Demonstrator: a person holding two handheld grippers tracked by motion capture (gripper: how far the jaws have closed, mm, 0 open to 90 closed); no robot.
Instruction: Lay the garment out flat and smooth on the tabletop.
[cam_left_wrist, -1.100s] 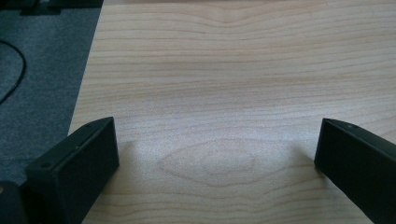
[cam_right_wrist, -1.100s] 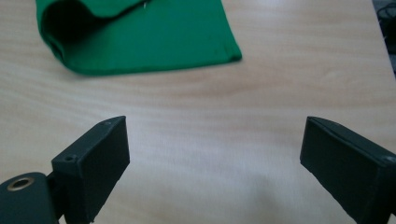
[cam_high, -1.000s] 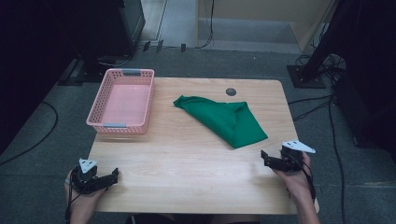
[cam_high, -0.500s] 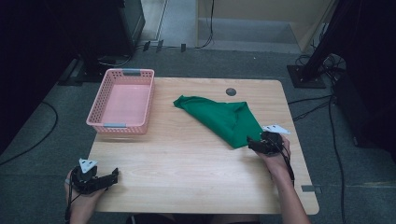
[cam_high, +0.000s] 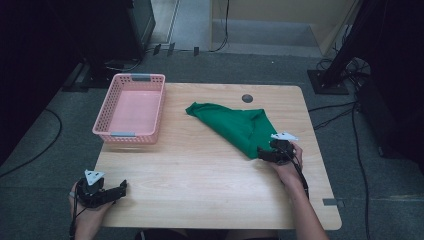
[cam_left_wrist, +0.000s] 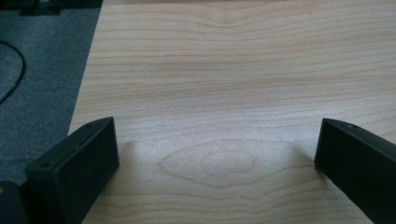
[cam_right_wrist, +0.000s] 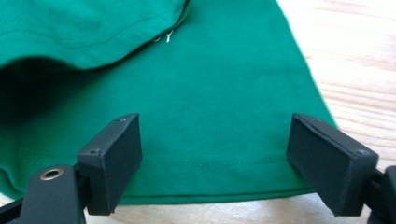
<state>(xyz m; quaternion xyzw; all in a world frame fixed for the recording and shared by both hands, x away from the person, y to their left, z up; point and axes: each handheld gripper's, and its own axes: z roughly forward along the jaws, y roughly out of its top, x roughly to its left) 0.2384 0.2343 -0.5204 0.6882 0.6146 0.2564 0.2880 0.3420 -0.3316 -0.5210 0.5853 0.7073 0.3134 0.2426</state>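
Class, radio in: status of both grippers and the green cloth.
Right gripper open, jaws astride green cloth hem, just adjusting. Left gripper open over bare table. Nothing in the way.

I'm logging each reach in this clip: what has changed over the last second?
The right gripper moved in from the table's right edge to the near corner of the green cloth; its jaws, just reopening slightly, straddle the hem without pressing it. The left gripper, the pink basket and the cloth stayed put.
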